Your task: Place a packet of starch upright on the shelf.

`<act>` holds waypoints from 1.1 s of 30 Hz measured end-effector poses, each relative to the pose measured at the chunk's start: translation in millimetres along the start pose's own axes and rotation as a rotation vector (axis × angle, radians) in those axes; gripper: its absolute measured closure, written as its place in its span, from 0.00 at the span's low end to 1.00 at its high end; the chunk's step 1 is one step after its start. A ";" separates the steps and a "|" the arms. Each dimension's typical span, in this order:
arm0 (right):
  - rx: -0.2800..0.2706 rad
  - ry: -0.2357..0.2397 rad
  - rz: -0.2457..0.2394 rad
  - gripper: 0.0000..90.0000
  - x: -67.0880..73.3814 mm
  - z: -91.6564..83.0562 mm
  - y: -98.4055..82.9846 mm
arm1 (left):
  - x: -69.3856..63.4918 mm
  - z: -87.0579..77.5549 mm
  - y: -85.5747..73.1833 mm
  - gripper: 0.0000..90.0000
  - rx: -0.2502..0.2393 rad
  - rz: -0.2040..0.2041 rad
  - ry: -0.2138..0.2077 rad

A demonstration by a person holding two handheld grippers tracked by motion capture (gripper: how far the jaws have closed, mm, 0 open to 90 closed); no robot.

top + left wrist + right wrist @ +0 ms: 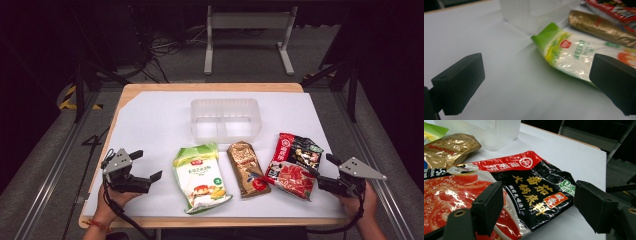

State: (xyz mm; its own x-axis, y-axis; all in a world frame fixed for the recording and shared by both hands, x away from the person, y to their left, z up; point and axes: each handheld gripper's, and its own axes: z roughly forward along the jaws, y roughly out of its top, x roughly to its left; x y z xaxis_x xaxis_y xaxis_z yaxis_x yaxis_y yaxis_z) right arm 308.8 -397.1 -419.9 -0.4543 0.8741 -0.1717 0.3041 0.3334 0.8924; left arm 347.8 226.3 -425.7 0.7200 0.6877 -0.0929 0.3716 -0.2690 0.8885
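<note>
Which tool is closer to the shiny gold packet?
The right tool is a bit closer, though the red and black packet lies between it and the shiny gold packet. The left tool sits beyond the green and white packet.

red-and-black sauce packet [294, 165]: glossy and crinkled, lying flat at the table's right, black end pointing toward the far edge, just beside the gold one

green-and-white pouch [200, 177]: lying flat, left of centre, green top pointing away, a bit puffy
</note>
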 end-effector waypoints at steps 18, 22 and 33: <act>0.002 0.015 -0.012 0.27 4.6 7.5 6.1 | 5.5 23.9 -5.0 0.11 0.094 -0.089 -0.100; 0.013 0.026 -0.028 0.26 6.9 16.1 9.7 | 5.5 38.0 0.2 0.10 0.119 -0.091 -0.158; 0.022 0.040 -0.038 0.25 8.7 18.3 10.5 | 2.4 89.6 17.4 0.08 0.215 -0.169 -0.265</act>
State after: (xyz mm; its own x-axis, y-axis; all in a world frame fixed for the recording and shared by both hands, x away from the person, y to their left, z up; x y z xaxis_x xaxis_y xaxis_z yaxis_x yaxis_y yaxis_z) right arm 323.4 -379.5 -419.7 -0.4991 0.8460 -0.1878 0.3040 0.3739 0.8763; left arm 408.5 162.9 -450.7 0.7540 0.5438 -0.3685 0.5926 -0.3211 0.7387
